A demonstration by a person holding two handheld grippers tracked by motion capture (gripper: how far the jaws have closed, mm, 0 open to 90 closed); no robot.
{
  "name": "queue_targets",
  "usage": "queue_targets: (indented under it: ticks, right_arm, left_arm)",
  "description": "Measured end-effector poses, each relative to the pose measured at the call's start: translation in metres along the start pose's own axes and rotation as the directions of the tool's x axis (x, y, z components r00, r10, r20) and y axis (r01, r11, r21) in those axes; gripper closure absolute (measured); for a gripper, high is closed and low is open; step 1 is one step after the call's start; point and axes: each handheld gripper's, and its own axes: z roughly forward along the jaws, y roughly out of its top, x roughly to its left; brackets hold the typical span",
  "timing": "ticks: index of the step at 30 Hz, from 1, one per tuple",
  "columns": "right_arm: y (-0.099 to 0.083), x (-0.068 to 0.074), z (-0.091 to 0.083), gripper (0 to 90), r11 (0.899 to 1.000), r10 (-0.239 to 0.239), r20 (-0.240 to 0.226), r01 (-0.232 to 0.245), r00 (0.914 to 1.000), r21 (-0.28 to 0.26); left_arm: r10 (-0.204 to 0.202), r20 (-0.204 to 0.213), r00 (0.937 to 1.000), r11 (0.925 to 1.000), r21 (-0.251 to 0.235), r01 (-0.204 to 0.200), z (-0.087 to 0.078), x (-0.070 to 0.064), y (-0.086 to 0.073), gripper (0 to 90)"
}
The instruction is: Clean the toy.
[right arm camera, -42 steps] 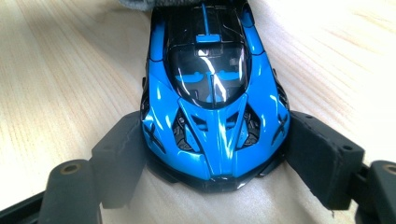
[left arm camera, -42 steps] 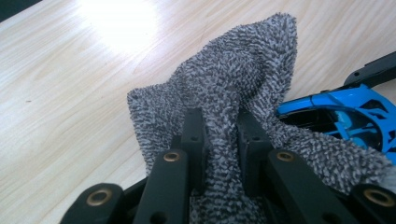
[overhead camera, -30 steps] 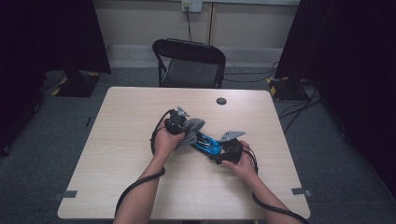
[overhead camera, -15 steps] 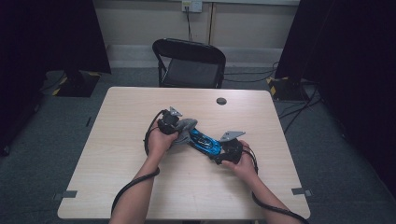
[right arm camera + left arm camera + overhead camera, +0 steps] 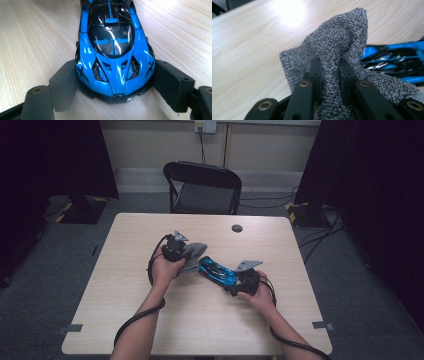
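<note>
One toy car (image 5: 115, 53) is clamped by its nose in the right tongs (image 5: 117, 85), one grey cloth (image 5: 337, 53) is pinched in the left tongs (image 5: 330, 75), touching the car on the table (image 5: 200, 320).

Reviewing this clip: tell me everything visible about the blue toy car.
The toy car is a glossy blue and black sports model with a dark windshield, black stripes and vents, apparently plastic or painted metal. It sits on the light wooden table, one end clamped between the two jaws of the right claw, which press its sides. In the high view it lies diagonally near the table's middle, and the grey towel held by the left claw is at its other end, apparently touching it.
</note>
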Motion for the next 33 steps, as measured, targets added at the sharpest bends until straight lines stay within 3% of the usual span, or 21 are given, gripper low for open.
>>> queue_targets:
  ticks: [2, 7, 8, 10, 11, 18, 21, 26, 33]
  right_arm:
    - [0.000, 0.000, 0.000, 23.7, 1.000, 0.000, 0.000, 0.000, 1.0000, 0.000]
    - [0.000, 0.000, 0.000, 23.7, 1.000, 0.000, 0.000, 0.000, 1.0000, 0.000]
    - [0.000, 0.000, 0.000, 23.7, 1.000, 0.000, 0.000, 0.000, 1.0000, 0.000]
    - [0.000, 0.000, 0.000, 23.7, 1.000, 0.000, 0.000, 0.000, 1.0000, 0.000]
    - [0.000, 0.000, 0.000, 23.7, 1.000, 0.000, 0.000, 0.000, 1.0000, 0.000]
    - [0.000, 0.000, 0.000, 23.7, 1.000, 0.000, 0.000, 0.000, 1.0000, 0.000]
    - [0.000, 0.000, 0.000, 23.7, 1.000, 0.000, 0.000, 0.000, 1.0000, 0.001]
    - [0.000, 0.000, 0.000, 23.7, 1.000, 0.001, 0.000, -0.001, 1.0000, 0.001]
    - [0.000, 0.000, 0.000, 23.7, 1.000, 0.003, 0.000, -0.003, 1.0000, 0.002]
  left_arm:
    - [0.001, 0.010, 0.9999, 0.9999, -0.013, -0.001, -0.002, -0.003, 0.003, 76.5]
    - [0.058, 0.062, 0.9964, 0.9978, -0.037, -0.056, -0.005, -0.028, 0.017, 76.5]
    - [0.058, 0.062, 0.9964, 0.9978, -0.037, -0.056, -0.005, -0.028, 0.017, 76.4]
    - [0.095, 0.094, 0.9910, 0.9946, -0.049, -0.091, -0.002, -0.045, 0.022, 76.4]
    - [0.095, 0.094, 0.9910, 0.9946, -0.049, -0.091, -0.002, -0.045, 0.022, 76.4]
    - [0.138, 0.152, 0.9787, 0.9901, -0.045, -0.133, 0.012, -0.078, 0.029, 76.4]
    - [0.144, 0.163, 0.9761, 0.9894, -0.043, -0.138, 0.017, -0.085, 0.030, 76.4]
    - [0.176, 0.191, 0.9656, 0.9842, -0.017, -0.176, 0.030, -0.103, 0.031, 76.4]
    - [0.200, 0.207, 0.9577, 0.9785, 0.009, -0.206, 0.039, -0.113, 0.028, 76.4]
